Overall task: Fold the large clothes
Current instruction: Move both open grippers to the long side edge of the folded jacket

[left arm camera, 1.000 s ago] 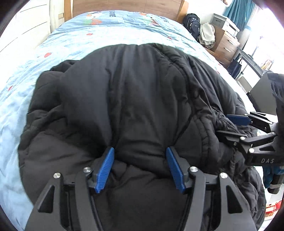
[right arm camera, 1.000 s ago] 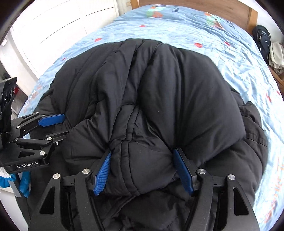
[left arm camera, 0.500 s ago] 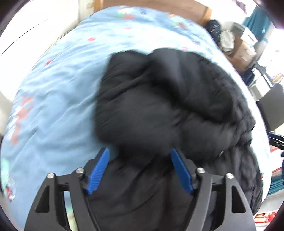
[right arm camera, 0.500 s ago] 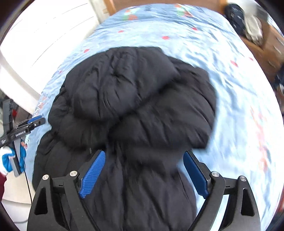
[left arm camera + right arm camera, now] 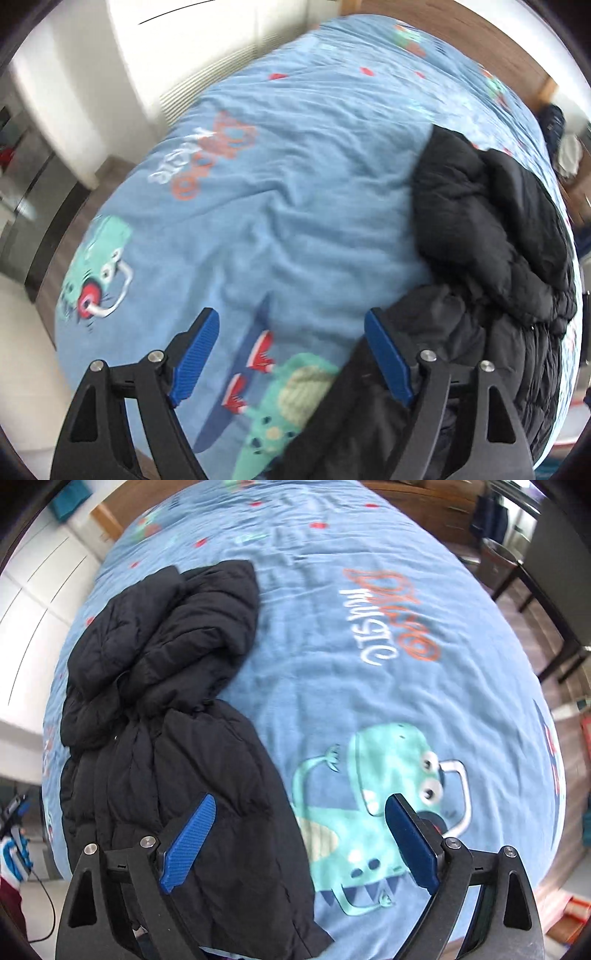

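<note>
A black puffer jacket [image 5: 491,221] lies bunched lengthwise on the blue cartoon-print bed cover [image 5: 295,166]. My left gripper [image 5: 291,317] hangs over bare cover just left of the jacket; its jaws are opening and hold nothing, and the right pad [image 5: 388,358] overlaps the jacket's edge. In the right wrist view the jacket [image 5: 166,646] fills the left side. My right gripper [image 5: 301,801] hovers over the jacket's lower right edge and the dinosaur print [image 5: 388,775], jaws opening with nothing gripped. The other gripper [image 5: 14,808] shows small at the far left edge.
A wooden headboard [image 5: 480,48] closes the far end of the bed. White cupboard doors [image 5: 184,55] stand along one side. Dark furniture legs [image 5: 535,590] and wooden floor lie beyond the other side. A gloved hand [image 5: 13,853] shows at the left edge.
Both grippers let go of the jacket folds and opened wider. The left one swung off to the left of the jacket, the right one off to its right, both turning.
</note>
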A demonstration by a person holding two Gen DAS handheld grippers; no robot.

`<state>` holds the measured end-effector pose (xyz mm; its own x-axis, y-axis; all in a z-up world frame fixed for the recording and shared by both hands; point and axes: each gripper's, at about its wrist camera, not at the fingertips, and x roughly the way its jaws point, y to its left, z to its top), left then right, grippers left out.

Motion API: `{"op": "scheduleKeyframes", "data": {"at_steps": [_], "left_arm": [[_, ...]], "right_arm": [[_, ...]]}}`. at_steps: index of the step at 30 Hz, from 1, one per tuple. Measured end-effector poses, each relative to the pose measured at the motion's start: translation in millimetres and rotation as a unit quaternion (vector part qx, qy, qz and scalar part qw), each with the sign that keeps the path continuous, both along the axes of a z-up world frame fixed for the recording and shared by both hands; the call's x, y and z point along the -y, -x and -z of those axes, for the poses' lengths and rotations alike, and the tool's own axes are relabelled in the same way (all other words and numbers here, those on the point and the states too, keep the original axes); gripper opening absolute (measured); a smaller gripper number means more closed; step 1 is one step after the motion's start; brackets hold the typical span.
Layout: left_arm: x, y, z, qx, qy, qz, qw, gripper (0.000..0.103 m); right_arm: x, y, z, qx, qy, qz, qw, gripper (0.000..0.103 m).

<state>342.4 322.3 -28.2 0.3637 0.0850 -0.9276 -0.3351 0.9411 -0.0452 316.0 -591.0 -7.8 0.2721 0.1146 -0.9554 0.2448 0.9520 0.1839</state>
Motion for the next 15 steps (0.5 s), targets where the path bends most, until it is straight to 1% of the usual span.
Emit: {"op": "scheduleKeyframes", "data": {"at_steps": [2,5,8,12,15], "left_arm": [[-7.0,7.1,2.1,-0.007,-0.003,-0.004,1.0000,0.080],[-11.3,15.2,13.9,-0.019,0.010,-0.012,0.9997,0.081],[-8.2,22.2,26.1,-0.031,0.020,-0.011,0.9993,0.081],[7.6,28.2,38.4,-0.043,0.031,0.006,0.9986,0.081],[21.3,31.2,46.8,-0.049,0.031,0.019,0.9981,0.081]], "right_arm": [[-1.0,2.8,1.9,-0.005,-0.007,0.001,1.000,0.093],[-6.2,5.6,12.2,-0.018,-0.017,0.000,1.000,0.094],[-14.7,9.6,22.8,-0.030,-0.030,-0.003,0.999,0.095],[-27.5,13.5,33.2,-0.045,-0.039,-0.015,0.998,0.095],[-34.5,16.8,41.3,-0.057,-0.045,-0.020,0.997,0.095]]}}
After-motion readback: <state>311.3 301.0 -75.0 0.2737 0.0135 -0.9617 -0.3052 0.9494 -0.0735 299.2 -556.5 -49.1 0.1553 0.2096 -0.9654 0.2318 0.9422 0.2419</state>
